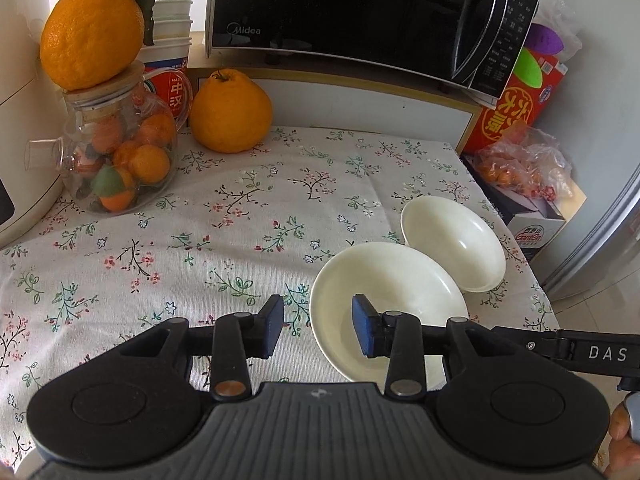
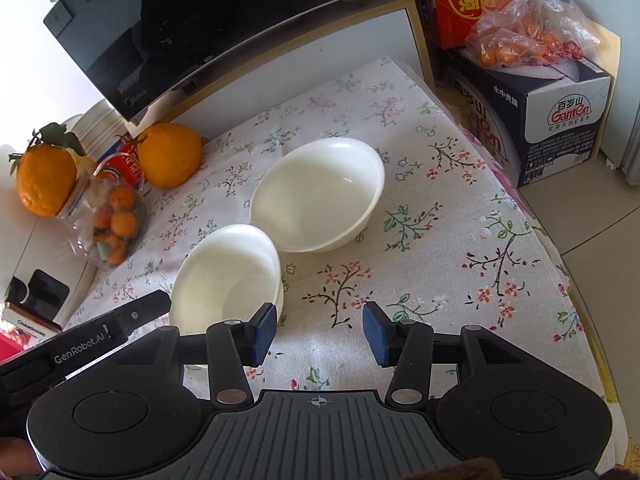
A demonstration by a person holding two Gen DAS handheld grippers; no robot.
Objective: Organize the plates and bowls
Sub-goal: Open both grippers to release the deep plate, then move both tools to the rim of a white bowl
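Two white bowls stand on the flowered tablecloth. In the left wrist view the nearer shallow bowl [image 1: 384,280] lies just ahead of my open left gripper [image 1: 318,330], with its near rim between the pads. The deeper bowl [image 1: 456,240] stands behind it to the right. In the right wrist view the shallow bowl [image 2: 224,276] looks like two stacked dishes, left of my open, empty right gripper [image 2: 318,334]. The deeper bowl [image 2: 320,194] stands farther back. The left gripper's side [image 2: 92,340] shows at lower left.
A black microwave [image 1: 360,12] stands on a raised shelf at the back. A large orange [image 1: 230,112] and a glass jar of small oranges [image 1: 120,160] stand at back left. Boxes [image 2: 560,120] and a bag of fruit [image 2: 528,28] stand right of the table edge [image 2: 560,248].
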